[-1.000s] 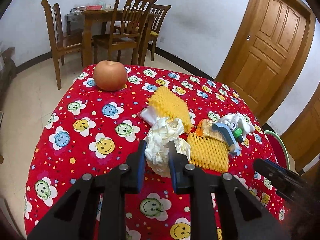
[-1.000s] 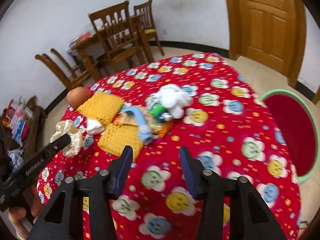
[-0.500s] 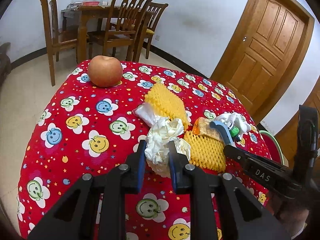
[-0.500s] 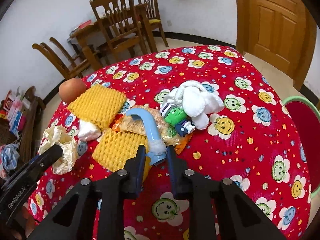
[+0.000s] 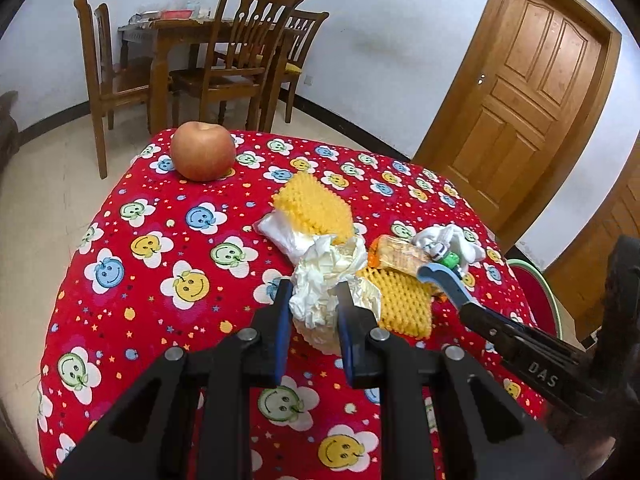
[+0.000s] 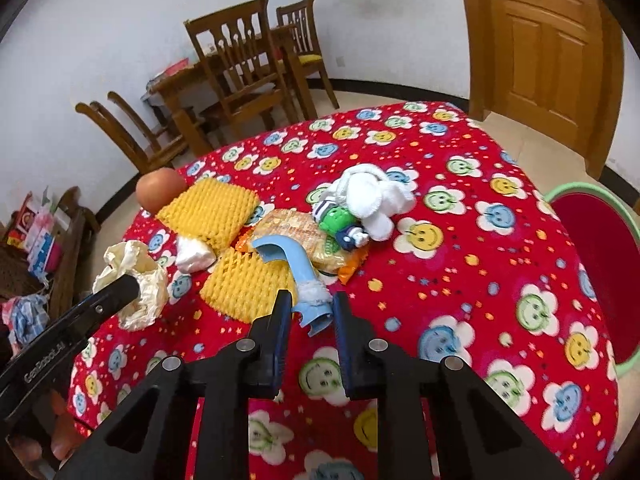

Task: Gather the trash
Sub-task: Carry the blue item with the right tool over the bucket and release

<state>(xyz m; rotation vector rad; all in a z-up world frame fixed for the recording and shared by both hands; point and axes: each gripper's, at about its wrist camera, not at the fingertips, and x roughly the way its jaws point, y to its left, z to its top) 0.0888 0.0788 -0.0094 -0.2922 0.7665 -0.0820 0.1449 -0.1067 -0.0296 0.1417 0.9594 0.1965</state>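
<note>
**Both grippers loaded – carry to the bin**

Left gripper [image 5: 311,312]: jaws drawn nearly together, pinching a crumpled cream-white wad of tissue paper [image 5: 326,280] above the red smiley-flower tablecloth [image 5: 160,248]. The wad is soft and compressible; only its middle is clamped, and loose folds bulge out on both sides. Keep the squeeze firm and move smoothly, so that no fold catches on the pile below.

Right gripper [image 6: 308,316]: jaws narrowed onto the lower end of a curved pale-blue plastic piece [image 6: 294,266] with a tuft of white fluff stuck near that end. The piece is rigid and smooth, so it may pivot in the pads – lift straight up before swinging, to clear the yellow foam fruit nets [image 6: 244,284] and the orange snack wrapper [image 6: 304,232] it lies across.

The likely destination is the green-rimmed red tub [image 6: 600,264] beside the table on the right. Release only over its opening. The round reddish apple [image 5: 203,151] is probably not trash.
</note>
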